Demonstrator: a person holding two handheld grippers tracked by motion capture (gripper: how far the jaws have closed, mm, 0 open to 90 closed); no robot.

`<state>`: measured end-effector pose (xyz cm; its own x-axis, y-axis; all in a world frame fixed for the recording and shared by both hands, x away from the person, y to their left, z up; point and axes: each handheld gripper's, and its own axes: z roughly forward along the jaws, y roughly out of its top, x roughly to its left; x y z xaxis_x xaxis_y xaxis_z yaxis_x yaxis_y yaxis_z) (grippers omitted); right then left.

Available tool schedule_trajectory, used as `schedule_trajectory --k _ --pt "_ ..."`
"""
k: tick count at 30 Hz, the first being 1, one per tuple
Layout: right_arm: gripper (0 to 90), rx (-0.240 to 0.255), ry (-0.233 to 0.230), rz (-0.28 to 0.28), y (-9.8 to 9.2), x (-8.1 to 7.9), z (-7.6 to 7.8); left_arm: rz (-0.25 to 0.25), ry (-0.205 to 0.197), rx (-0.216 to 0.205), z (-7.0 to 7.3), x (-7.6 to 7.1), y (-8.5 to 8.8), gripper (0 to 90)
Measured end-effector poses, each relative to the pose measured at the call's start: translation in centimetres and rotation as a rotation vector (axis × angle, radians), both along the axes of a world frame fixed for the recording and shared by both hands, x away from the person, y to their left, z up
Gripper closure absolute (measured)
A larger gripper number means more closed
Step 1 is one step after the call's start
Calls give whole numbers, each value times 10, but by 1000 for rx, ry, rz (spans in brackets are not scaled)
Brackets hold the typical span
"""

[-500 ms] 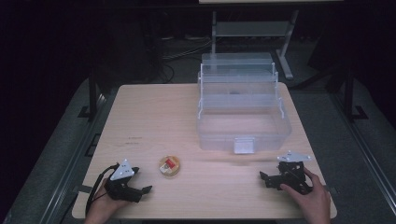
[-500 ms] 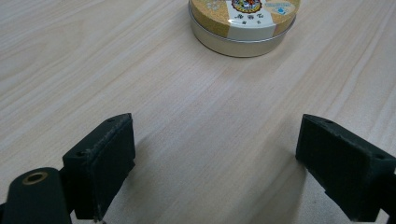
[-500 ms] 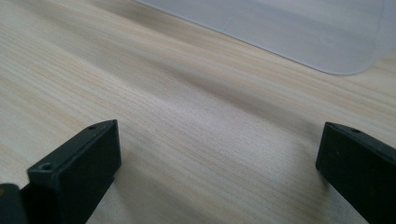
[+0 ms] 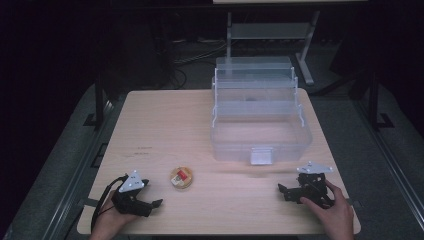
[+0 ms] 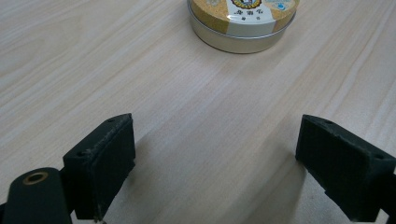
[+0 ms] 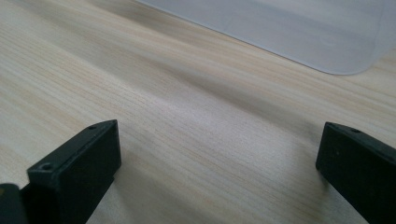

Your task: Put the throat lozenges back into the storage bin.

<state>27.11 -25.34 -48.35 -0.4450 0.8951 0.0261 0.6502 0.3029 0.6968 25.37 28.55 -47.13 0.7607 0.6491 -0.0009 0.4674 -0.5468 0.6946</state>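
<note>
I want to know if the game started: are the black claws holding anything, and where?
Nothing is held. The left gripper and right gripper both stand open over bare table; the small round tin lies ahead of the left one, untouched.

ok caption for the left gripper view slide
Open left gripper faces a round gold-lidded metal tin on the light wooden table.

Small round tin (image 4: 181, 178) is lying flat on the light wood tabletop (image 4: 170, 125), lid up, near the front edge and left of centre. Lid (image 5: 243, 10) is showing a tan, cork-like face crossed by a white band with a printed emblem; a red patch is showing on it from the high view. Low side wall is plain dull metal with a rolled rim. Tin is sitting closed, level, touching nothing else. Lettering is too small to read.
</note>
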Motion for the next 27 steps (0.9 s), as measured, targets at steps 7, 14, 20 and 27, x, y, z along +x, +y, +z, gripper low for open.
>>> schedule_trajectory --k 7,14,20,27 --pt "0 1 2 -1 0 0 0 -6 21 9 3 0 2 117" --pt "0 1 2 -2 0 0 0 -3 37 14 7 2 3 121" --pt "0 2 2 -2 0 0 0 5 47 18 10 2 2 123" --pt "0 1 1 -1 0 0 0 -8 54 42 16 4 0 126"
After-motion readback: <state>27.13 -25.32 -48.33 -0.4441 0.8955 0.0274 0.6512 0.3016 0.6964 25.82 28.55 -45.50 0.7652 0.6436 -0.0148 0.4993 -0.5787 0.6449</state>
